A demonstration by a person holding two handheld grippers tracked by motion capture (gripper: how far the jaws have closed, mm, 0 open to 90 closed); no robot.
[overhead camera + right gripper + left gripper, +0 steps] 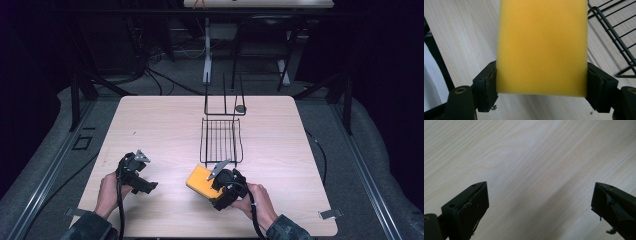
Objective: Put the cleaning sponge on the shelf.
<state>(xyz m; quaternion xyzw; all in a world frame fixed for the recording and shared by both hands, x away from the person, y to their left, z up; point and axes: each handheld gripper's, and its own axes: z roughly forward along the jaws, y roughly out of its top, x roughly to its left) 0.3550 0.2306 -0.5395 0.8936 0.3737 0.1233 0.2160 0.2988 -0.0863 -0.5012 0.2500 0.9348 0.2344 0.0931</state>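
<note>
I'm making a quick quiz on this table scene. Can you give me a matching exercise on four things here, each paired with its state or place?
Things:
1. yellow sponge
2. left gripper
3. black wire rack
4. right gripper

States or places:
A. jaws wide open over bare wood
B. stands at the middle of the table
C. clamped between two jaws
D. shut on something soft

Pairs: 1-C, 2-A, 3-B, 4-D

Black wire rack (221, 140) mid-table on pale wooden table (150, 130), small dark disc (241, 108) behind it.
</note>
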